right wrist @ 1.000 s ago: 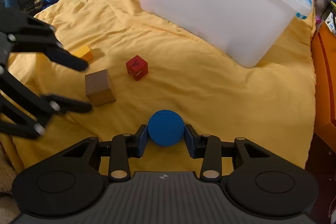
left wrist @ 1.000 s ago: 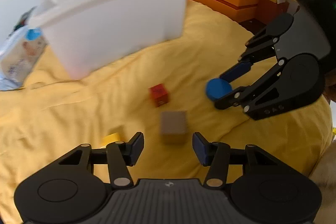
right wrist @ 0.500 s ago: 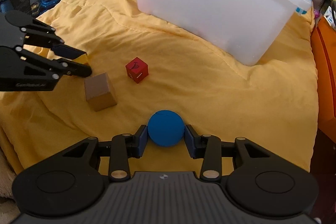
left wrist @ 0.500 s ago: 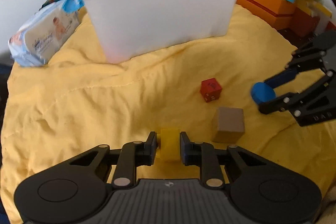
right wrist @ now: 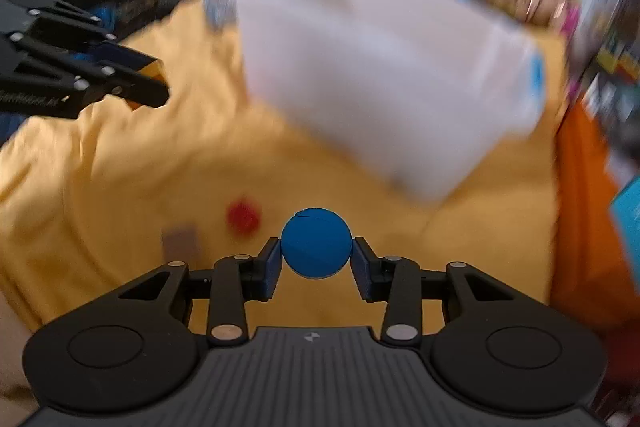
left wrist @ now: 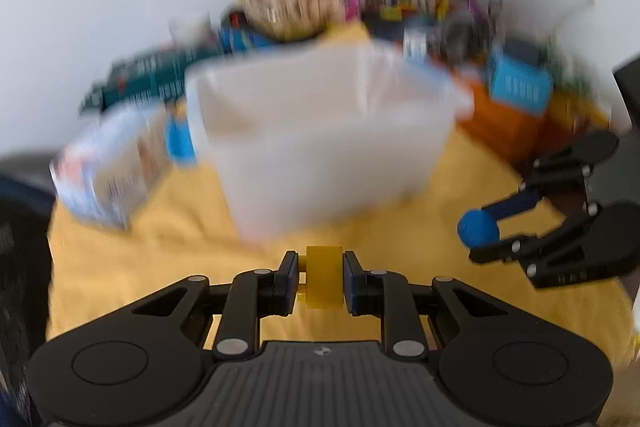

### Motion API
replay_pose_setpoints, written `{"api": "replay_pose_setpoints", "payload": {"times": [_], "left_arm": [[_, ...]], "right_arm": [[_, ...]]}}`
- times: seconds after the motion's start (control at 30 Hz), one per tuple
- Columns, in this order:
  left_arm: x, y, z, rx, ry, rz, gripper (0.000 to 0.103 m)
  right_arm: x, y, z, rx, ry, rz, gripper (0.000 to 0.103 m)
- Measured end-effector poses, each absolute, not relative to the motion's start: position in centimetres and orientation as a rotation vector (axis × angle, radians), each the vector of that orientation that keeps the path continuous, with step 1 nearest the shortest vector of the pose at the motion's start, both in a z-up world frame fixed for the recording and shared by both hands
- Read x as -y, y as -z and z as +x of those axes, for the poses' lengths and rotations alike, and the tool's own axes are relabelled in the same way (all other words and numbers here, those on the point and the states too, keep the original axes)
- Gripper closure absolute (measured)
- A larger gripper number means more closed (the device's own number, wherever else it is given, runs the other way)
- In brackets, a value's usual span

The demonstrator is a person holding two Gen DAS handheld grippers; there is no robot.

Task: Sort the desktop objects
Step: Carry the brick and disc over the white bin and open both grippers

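My left gripper [left wrist: 322, 277] is shut on a small yellow block [left wrist: 323, 275] and holds it up above the yellow cloth, facing the white plastic bin [left wrist: 320, 131]. My right gripper [right wrist: 316, 253] is shut on a blue ball [right wrist: 316, 243], also raised. In the left wrist view the right gripper [left wrist: 486, 229] with the ball [left wrist: 478, 227] is at the right. In the right wrist view the left gripper [right wrist: 154, 83] is at the upper left with the yellow block [right wrist: 154, 70]. A red cube [right wrist: 243, 215] and a brown block [right wrist: 180, 241] lie on the cloth. Both views are blurred.
The white bin [right wrist: 380, 87] stands at the far side of the yellow cloth [right wrist: 120, 167]. A pack of wipes [left wrist: 108, 167] lies left of the bin. Orange boxes [left wrist: 504, 123] and a blue box [left wrist: 520, 83] are at the right, with clutter behind.
Both grippers have lifted and tilted up toward the bin with their objects. A second ago the left gripper was open near the brown block; it then shut on the yellow block.
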State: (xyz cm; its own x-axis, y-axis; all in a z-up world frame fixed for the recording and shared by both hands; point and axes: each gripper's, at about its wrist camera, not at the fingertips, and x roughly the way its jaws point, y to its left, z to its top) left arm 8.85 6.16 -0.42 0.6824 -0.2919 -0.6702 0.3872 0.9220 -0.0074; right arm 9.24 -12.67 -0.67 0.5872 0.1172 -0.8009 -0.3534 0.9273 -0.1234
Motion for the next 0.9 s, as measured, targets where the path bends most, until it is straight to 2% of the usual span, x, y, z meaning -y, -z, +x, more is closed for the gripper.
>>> {"api": "replay_pose_setpoints", "payload": {"times": [0.17, 0.33, 0.57, 0.73, 0.83, 0.9], "left_arm": [[-5.5, -4.3, 13.4, -0.583, 0.379, 0.160, 0.077], [-4.1, -5.4, 18.4, -0.531, 0.333, 0.226, 0.077], [-3.7, -2.6, 23.4, -0.596, 0.299, 0.225, 0.077], [-3.9, 0.3, 24.5, -0.673, 0.285, 0.189, 0.076], [-4.6, 0.2, 23.9, -0.649, 0.281, 0.138, 0.066], [-4.9, -0.3, 23.5, -0.632, 0.276, 0.126, 0.054]], "right_arm": [[13.2, -4.8, 12.2, -0.739, -0.231, -0.296, 0.062], [14.2, -7.1, 16.9, -0.654, -0.170, -0.270, 0.062], [15.1, -4.3, 23.0, -0.718, -0.119, -0.202, 0.062], [15.3, -1.6, 24.0, -0.779, -0.100, -0.172, 0.060], [15.2, -1.4, 23.6, -0.783, -0.107, -0.176, 0.059], [15.3, -1.6, 23.3, -0.771, -0.104, -0.178, 0.057]]}}
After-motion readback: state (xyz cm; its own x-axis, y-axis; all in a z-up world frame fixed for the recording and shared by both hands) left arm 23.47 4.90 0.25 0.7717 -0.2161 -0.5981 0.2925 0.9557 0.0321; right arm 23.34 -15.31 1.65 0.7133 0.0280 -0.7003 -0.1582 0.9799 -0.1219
